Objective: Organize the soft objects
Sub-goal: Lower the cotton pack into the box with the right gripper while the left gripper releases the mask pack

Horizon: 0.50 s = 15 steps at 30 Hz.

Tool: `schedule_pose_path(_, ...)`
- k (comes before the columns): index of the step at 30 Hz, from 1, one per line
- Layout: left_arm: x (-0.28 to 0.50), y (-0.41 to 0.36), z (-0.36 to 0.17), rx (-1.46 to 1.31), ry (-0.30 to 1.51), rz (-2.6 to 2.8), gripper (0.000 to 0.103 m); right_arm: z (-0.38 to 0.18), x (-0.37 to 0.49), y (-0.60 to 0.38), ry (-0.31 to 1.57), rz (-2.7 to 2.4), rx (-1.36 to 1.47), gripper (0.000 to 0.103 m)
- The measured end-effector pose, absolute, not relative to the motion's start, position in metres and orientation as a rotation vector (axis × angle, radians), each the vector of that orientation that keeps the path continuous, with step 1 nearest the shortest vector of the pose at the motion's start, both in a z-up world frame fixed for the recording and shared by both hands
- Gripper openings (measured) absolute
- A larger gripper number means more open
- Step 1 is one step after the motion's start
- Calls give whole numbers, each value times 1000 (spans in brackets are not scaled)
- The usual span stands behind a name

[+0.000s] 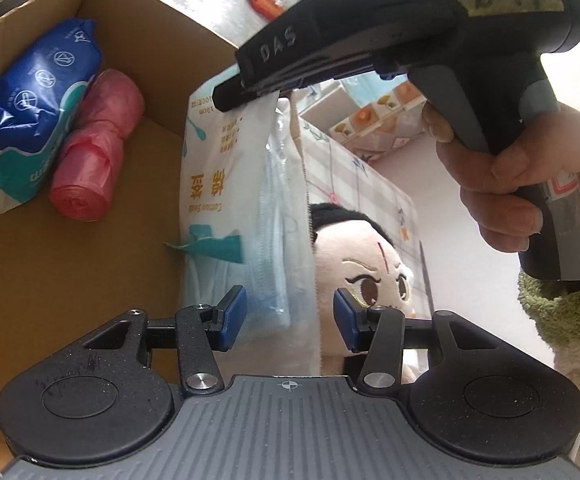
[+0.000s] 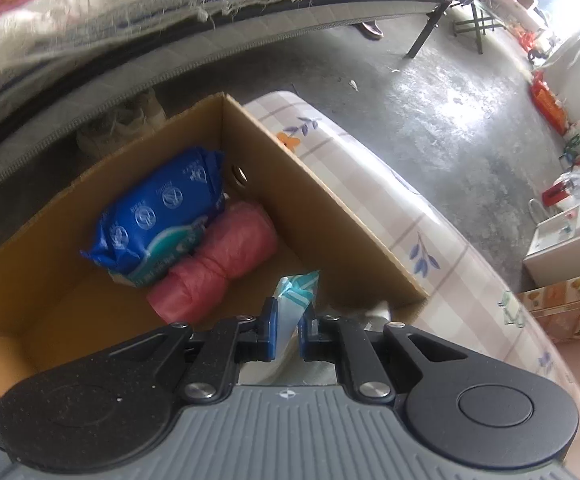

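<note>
**White packet hangs from the right gripper above the carton**

Blue-padded fingers of the left gripper (image 1: 290,316) stand spread wide at the bottom of the left wrist view, holding nothing. Between and just beyond them hangs the white packet (image 1: 226,184), printed with yellow characters and teal corners, with a clear bag of pale blue masks (image 1: 272,248) against its side. The packet's top edge is pinched in the black right gripper (image 1: 250,94), which reaches in from the upper right, held by the person's hand (image 1: 502,176) in a green fleece cuff. Behind the packet sits a plush doll (image 1: 370,268) with black hair and embroidered brown eyes, on the patterned cloth (image 1: 370,184). To the left, inside the cardboard box (image 1: 138,40), a blue packet (image 1: 38,92) and a pink roll (image 1: 94,148) lie side by side, touching.

From the right wrist view, the right gripper (image 2: 288,330) is clamped on the white packet (image 2: 296,292), whose teal-striped edge sticks up between the pads. Beyond it, the cardboard box (image 2: 330,216) holds the blue packet (image 2: 162,220) and pink roll (image 2: 214,264) near its far corner. The box rests on the patterned cloth (image 2: 430,240), with grey concrete floor (image 2: 430,100) behind.
</note>
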State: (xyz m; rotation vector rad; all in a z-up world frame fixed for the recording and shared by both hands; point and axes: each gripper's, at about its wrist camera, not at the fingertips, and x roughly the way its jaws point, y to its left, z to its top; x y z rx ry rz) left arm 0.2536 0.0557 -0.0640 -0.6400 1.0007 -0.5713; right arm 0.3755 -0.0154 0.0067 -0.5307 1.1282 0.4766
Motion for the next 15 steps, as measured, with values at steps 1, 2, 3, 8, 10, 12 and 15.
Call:
schedule_pose_path(1, 254, 57, -65, -642, 1002, -569, 47, 8, 378, -17, 1131, 481, -505, 11)
schedule_pose_path(2, 254, 58, -66, -642, 1004, -567, 47, 8, 381, -19, 1134, 483, -476, 11)
schedule_pose_path(3, 254, 58, -67, -643, 1007, -565, 47, 7, 383, -21, 1141, 490, -449, 11)
schedule_pose_path(8, 254, 48, -68, -636, 1012, -562, 47, 2, 394, -35, 1171, 484, -306, 10)
schedule_pose_path(10, 256, 45, -68, -632, 1013, -564, 47, 1, 394, -36, 1171, 494, -307, 10)
schedule_pose_path(12, 258, 40, -68, -627, 1015, -564, 47, -2, 395, -37, 1191, 498, -301, 10)
schedule_pose_path(15, 259, 36, -68, -626, 1012, -564, 47, -7, 394, -34, 1193, 476, -337, 10)
